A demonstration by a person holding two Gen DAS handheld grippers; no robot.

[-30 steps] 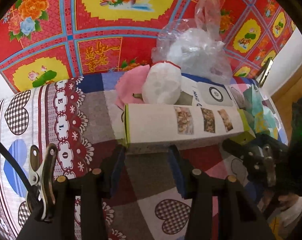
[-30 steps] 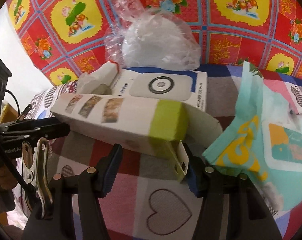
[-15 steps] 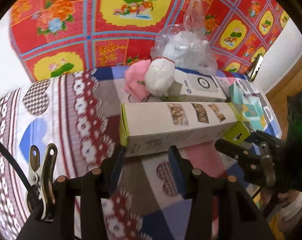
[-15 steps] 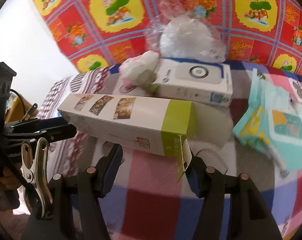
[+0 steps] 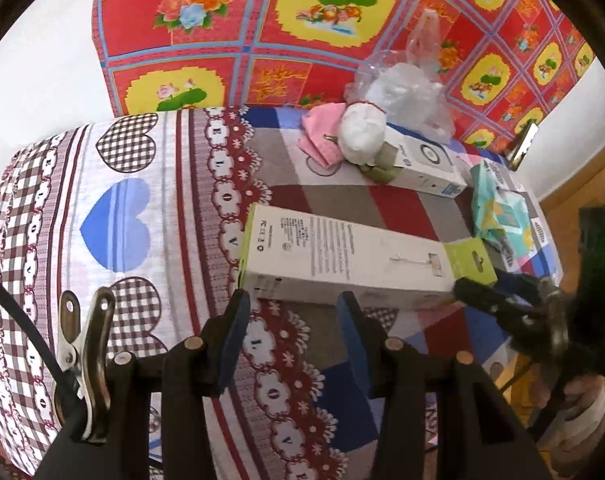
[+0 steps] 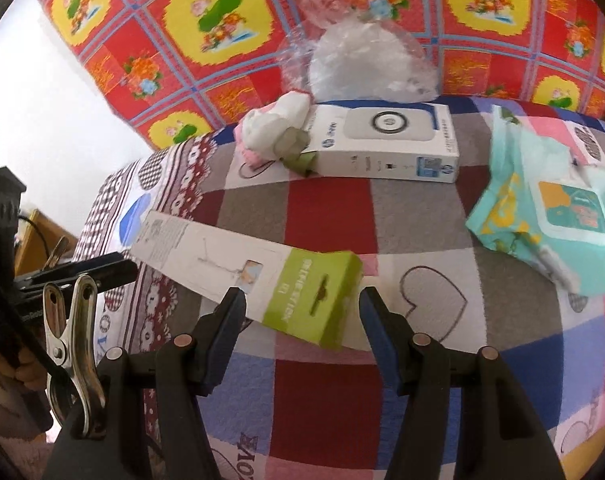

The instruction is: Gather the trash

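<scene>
Long white carton [image 5: 342, 260] with green end is held at both ends above the bed [image 5: 150, 208]. Left gripper [image 5: 290, 300] is clamped on the white end, at 6 o'clock in the left wrist view. Right gripper [image 6: 302, 300] is clamped on the green end [image 6: 314, 296], at 6 o'clock in the right wrist view. Carton is seen lifted clear of the patchwork heart quilt. At 12 to 1 o'clock, a white printer box [image 6: 386, 144], a white wad [image 6: 274, 124] and a clear plastic bag [image 6: 362, 64] are seen close together. Teal wipes pack [image 6: 550, 216] is seen at 3 o'clock.
</scene>
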